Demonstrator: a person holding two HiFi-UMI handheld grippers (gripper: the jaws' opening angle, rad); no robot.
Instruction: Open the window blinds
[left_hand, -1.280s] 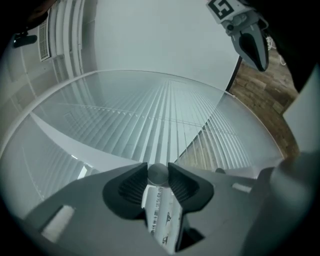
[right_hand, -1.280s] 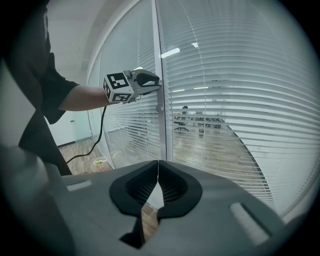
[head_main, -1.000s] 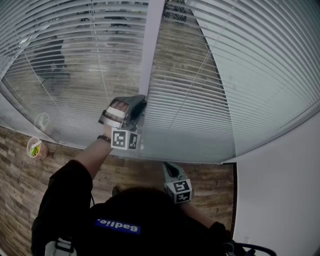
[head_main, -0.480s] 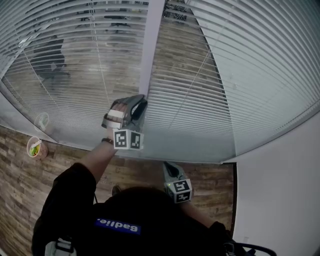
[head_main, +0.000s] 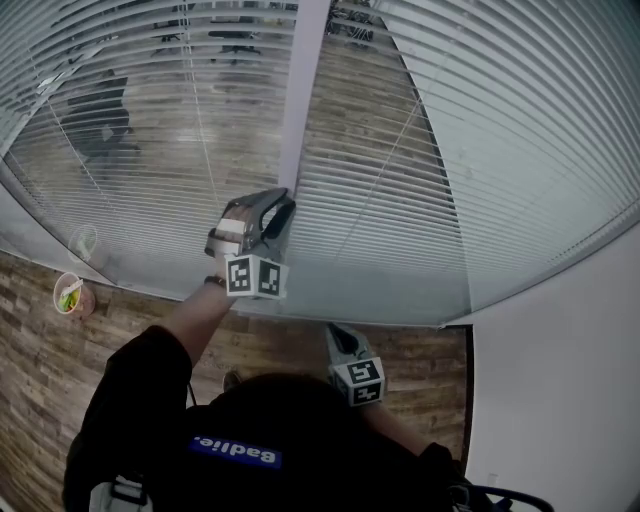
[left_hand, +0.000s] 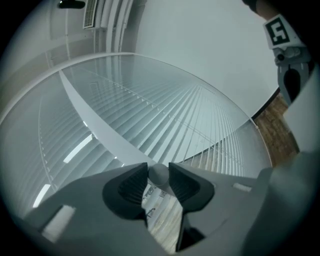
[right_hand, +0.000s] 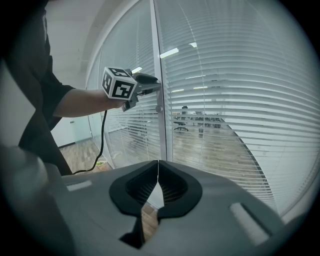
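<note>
The window blinds (head_main: 430, 190) hang fully lowered over two glass panes, one on each side of a pale mullion (head_main: 303, 90). They are made of thin, pale grey-white horizontal slats crossed by fine vertical cords. Near the mullion the slats are tilted enough to show strips of a room beyond, with a plank floor and office chairs. Towards the far right of the head view they read as a nearly solid pale sheet.

The left gripper (head_main: 276, 212) is held out level against the blinds just beside the mullion, on an arm in a dark sleeve (head_main: 140, 390). In the left gripper view its fingers (left_hand: 127, 187) have the rounded grey end of the tilt wand (left_hand: 159, 174) between them, and both dark pads touch it. They have just been easing a little wider.

The right gripper (head_main: 338, 342) is held low near the person's body, angled down towards the foot of the blinds. Its fingers are together at the tips with nothing between them.

On the wooden floor (head_main: 40, 340) at the left stands a small bowl (head_main: 70, 296).
</note>
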